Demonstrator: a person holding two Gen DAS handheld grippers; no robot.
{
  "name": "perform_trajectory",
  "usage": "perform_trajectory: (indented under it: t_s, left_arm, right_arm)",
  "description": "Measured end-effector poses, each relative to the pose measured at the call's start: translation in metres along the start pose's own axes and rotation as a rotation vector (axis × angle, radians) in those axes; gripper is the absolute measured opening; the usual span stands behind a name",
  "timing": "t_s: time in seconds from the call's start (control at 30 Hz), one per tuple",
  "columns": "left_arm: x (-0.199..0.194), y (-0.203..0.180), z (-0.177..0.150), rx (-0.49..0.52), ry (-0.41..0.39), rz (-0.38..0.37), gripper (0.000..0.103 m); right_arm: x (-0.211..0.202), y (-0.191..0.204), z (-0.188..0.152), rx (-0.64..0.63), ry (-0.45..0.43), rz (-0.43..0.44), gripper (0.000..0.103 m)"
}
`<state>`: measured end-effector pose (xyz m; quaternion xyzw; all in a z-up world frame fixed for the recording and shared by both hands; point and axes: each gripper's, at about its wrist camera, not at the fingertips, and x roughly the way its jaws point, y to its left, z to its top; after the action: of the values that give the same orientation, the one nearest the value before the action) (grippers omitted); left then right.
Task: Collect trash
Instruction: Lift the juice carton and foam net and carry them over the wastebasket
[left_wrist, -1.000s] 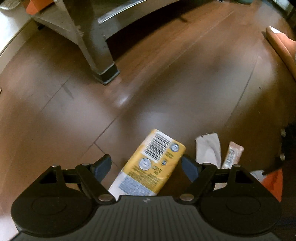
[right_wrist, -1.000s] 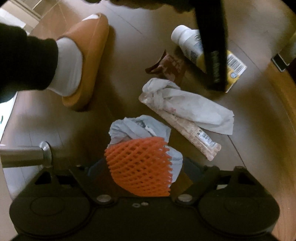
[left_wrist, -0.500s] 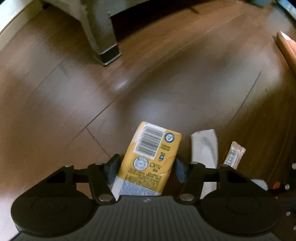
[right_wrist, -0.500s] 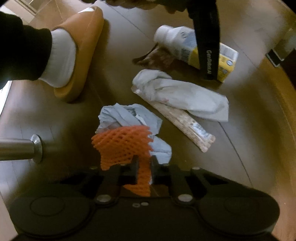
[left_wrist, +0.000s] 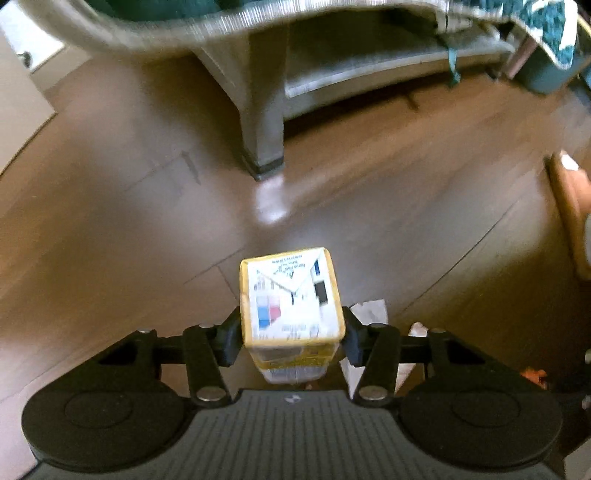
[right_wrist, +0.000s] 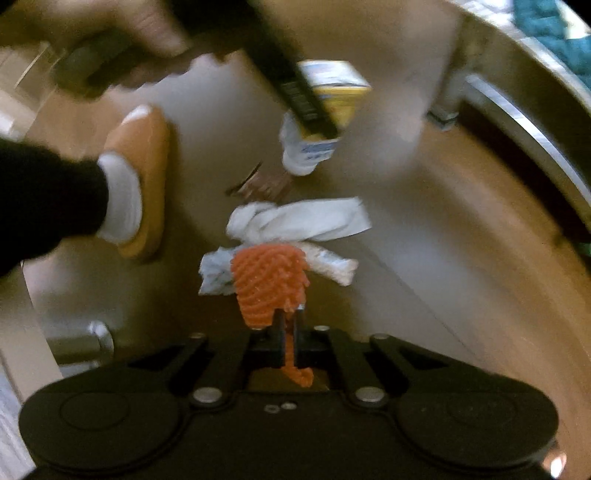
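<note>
A yellow drink carton (left_wrist: 291, 295) hangs off the floor, bottom end toward the camera. My left gripper (left_wrist: 291, 332) is still closing, and its pads press on the carton's sides. The right wrist view shows that same carton (right_wrist: 341, 92) held up behind the left gripper's dark finger (right_wrist: 295, 85). An orange foam net (right_wrist: 269, 280) is pinched in my right gripper (right_wrist: 290, 319), which is shut and lifted above the floor. Below lie a white tissue (right_wrist: 303, 221), a long snack wrapper (right_wrist: 334, 264), crumpled pale paper (right_wrist: 214, 275) and a brown wrapper (right_wrist: 262, 181).
A grey table leg (left_wrist: 262, 122) and its lower shelf stand on the brown wood floor ahead. A person's foot in an orange slipper (right_wrist: 144, 177) rests left of the litter. A chrome leg (right_wrist: 85, 343) is at the lower left.
Both grippers closed and rose: the left took the yellow carton, which now hangs end-on; the right clamped the orange net and lifted it off the pale paper.
</note>
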<state>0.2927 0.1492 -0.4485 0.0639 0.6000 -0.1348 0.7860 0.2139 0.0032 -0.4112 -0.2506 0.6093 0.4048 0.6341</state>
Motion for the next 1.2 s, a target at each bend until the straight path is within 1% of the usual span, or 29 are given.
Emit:
perform_trajectory:
  t_s: [0.23, 0.33, 0.47, 0.63, 0.77, 0.93, 1.03, 1.2]
  left_arm:
    - [-0.078, -0.008, 0.001, -0.091, -0.057, 0.026, 0.051]
    - [-0.119, -0.011, 0.002, -0.124, -0.092, 0.038, 0.051]
    - [-0.176, -0.022, 0.008, -0.158, -0.161, 0.06, 0.051]
    - [-0.248, -0.042, 0.018, -0.193, -0.255, 0.111, 0.051]
    - [-0.301, -0.061, 0.023, -0.217, -0.327, 0.119, 0.051]
    - [-0.359, -0.089, 0.032, -0.212, -0.423, 0.12, 0.051]
    - [-0.395, -0.104, 0.041, -0.2, -0.486, 0.128, 0.051]
    - [-0.449, -0.128, 0.059, -0.179, -0.584, 0.154, 0.051]
  right_arm:
    - [-0.072, -0.017, 0.006, 0.147, -0.131, -0.129, 0.002]
    - [-0.105, -0.024, 0.006, 0.216, -0.192, -0.151, 0.002]
    - [-0.158, -0.026, 0.003, 0.288, -0.276, -0.169, 0.002]
    - [-0.229, -0.021, -0.007, 0.329, -0.387, -0.199, 0.002]
    - [-0.281, -0.015, -0.021, 0.339, -0.477, -0.235, 0.002]
    - [-0.349, -0.012, -0.035, 0.356, -0.599, -0.265, 0.002]
    - [-0.391, -0.013, -0.04, 0.364, -0.685, -0.303, 0.002]
    - [-0.454, -0.016, -0.039, 0.366, -0.796, -0.355, 0.002]
